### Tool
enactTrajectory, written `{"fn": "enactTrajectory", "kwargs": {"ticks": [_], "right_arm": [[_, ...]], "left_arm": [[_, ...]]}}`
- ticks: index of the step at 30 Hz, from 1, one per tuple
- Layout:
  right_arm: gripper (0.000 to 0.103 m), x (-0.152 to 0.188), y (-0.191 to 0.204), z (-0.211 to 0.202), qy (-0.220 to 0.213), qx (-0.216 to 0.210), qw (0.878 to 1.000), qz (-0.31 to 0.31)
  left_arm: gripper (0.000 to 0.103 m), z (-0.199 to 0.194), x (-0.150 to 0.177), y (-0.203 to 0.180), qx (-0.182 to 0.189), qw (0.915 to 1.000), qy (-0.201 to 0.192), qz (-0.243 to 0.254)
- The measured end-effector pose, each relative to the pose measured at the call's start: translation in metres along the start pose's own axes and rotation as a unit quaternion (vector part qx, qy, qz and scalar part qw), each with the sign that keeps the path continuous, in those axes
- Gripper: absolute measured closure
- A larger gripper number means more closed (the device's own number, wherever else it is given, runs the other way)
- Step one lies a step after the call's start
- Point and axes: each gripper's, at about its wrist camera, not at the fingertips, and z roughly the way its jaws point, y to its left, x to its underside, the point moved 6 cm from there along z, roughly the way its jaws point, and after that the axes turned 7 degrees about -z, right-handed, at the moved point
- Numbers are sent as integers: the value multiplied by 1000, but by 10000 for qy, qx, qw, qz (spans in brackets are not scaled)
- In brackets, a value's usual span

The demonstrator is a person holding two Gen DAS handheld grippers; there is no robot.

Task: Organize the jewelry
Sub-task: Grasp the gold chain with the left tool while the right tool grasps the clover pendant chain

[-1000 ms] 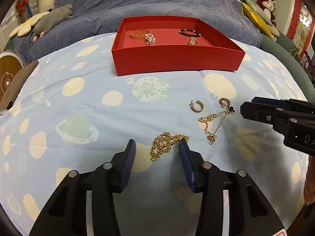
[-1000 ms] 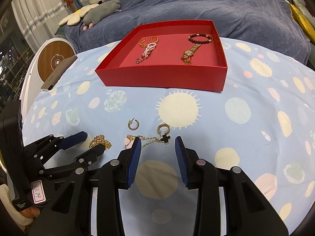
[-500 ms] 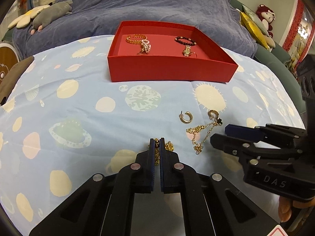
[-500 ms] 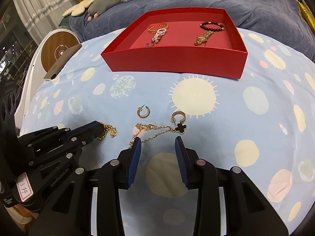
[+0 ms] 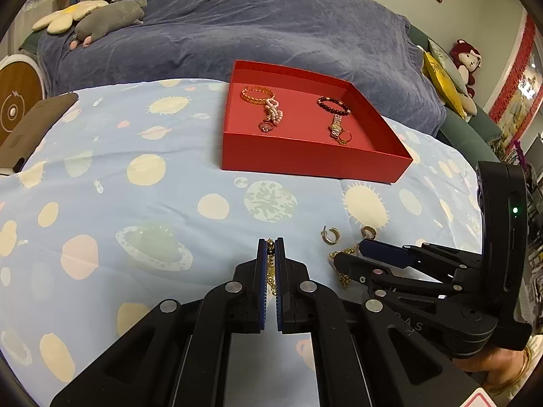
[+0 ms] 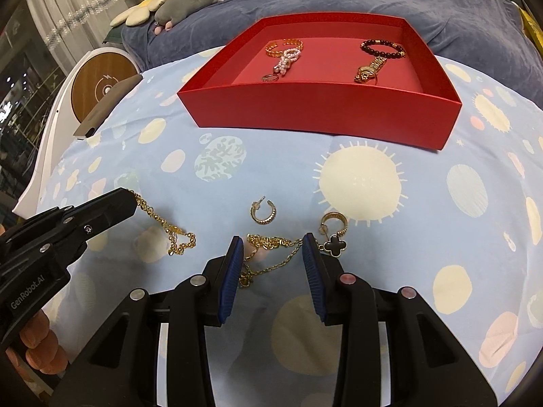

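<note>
My left gripper (image 5: 270,242) is shut on a gold chain bracelet (image 5: 270,268), lifted a little; in the right wrist view the chain (image 6: 166,224) trails from the left gripper (image 6: 130,200) down to the cloth. My right gripper (image 6: 273,247) is open, its fingers either side of a thin gold necklace (image 6: 271,242) with a black clover charm (image 6: 335,246). Two gold hoop earrings (image 6: 263,213) (image 6: 336,220) lie just beyond. The red tray (image 6: 322,105) behind holds bracelets, a watch and rings.
A blue spotted cloth (image 6: 373,183) covers the surface. A dark blue blanket (image 5: 254,23) and plush toys (image 5: 108,20) lie behind the tray. A brown flat item (image 6: 108,105) and a round wooden disc (image 6: 98,81) sit at the left edge.
My left gripper closed on the gold chain and raised it off the cloth. My right gripper moved forward over the thin necklace and stayed open.
</note>
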Motion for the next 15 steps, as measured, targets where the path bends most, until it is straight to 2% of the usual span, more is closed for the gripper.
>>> {"fn": "enactTrajectory", "kwargs": {"ticks": [4, 7, 9, 11, 15], "right_arm": [[68, -3, 8, 4, -91, 230, 9993, -294], [78, -3, 8, 6, -148, 462, 9977, -469], [93, -4, 6, 5, -159, 474, 9977, -454], [98, -4, 4, 5, -134, 415, 9983, -385], [99, -2, 4, 2, -111, 330, 9989, -309]], "left_arm": [[101, -2, -2, 3, 1, 10000, -19, -70], [101, -3, -2, 4, -10, 10000, -27, -87], [101, -4, -2, 5, -36, 10000, -29, -76], [101, -3, -3, 6, -58, 9999, -27, -98], [101, -3, -6, 7, -72, 9999, -47, -139]]}}
